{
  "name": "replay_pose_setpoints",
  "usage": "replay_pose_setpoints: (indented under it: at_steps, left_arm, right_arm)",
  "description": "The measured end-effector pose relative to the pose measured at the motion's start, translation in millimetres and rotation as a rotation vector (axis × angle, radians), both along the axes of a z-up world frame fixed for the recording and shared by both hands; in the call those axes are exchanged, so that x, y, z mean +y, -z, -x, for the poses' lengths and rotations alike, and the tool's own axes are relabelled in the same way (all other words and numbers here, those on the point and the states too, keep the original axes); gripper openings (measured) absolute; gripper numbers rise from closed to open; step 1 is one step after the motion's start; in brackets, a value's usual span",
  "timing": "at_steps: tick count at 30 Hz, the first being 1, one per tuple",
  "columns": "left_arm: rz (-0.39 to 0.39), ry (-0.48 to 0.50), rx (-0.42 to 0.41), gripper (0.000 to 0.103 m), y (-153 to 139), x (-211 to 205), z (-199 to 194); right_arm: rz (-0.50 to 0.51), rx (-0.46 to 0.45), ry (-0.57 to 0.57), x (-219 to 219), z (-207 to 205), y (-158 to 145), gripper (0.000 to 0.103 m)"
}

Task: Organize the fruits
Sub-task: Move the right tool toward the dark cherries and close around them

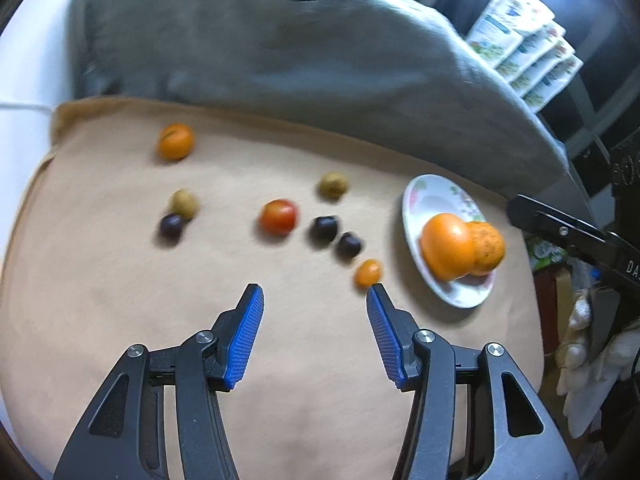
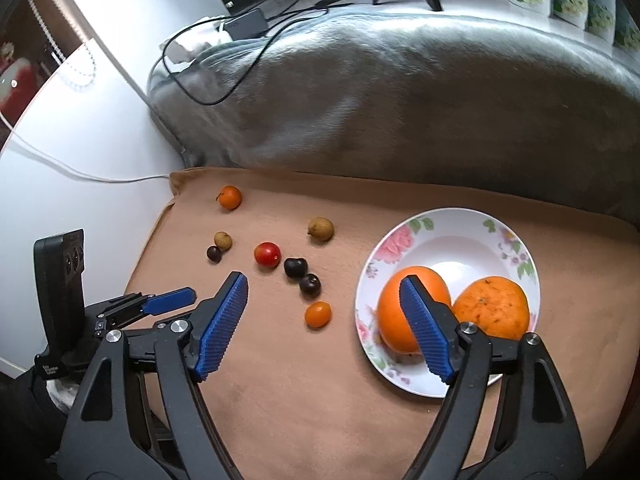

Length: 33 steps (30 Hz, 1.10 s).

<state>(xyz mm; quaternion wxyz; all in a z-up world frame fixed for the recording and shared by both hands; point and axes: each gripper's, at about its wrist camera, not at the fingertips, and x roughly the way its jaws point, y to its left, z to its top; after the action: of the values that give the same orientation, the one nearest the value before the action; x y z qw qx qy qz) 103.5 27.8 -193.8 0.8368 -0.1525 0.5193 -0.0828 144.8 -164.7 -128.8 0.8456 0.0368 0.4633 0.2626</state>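
A floral white plate on the tan cloth holds two large oranges. Loose on the cloth lie a small orange kumquat, two dark plums, a red fruit, two tan longans, another dark fruit and a tangerine. My left gripper is open and empty, just short of the kumquat. My right gripper is open and empty, over the cloth by the plate.
A grey blanket bunches along the far side of the cloth. Cables and a power adapter lie behind it. Stacked printed packs stand at the right. The left gripper shows in the right wrist view at the cloth's left edge.
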Motion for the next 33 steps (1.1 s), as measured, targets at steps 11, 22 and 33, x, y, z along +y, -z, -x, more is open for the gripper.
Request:
replay_pose_setpoints:
  at_steps: [11,22,33]
  left_arm:
    - [-0.048,-0.105,0.041,0.053,21,51,8]
    - [-0.026,-0.134,0.055,0.036,43,76,-13]
    - [-0.019,-0.125,0.068,0.031,60,82,-28]
  right_arm:
    - [0.147,0.040,-0.092,38,-5,16,0.081]
    - [0.226,0.048,-0.183,76,-20,38,0.071]
    - [0.264,0.109,-0.245,100,-42,69,0.053]
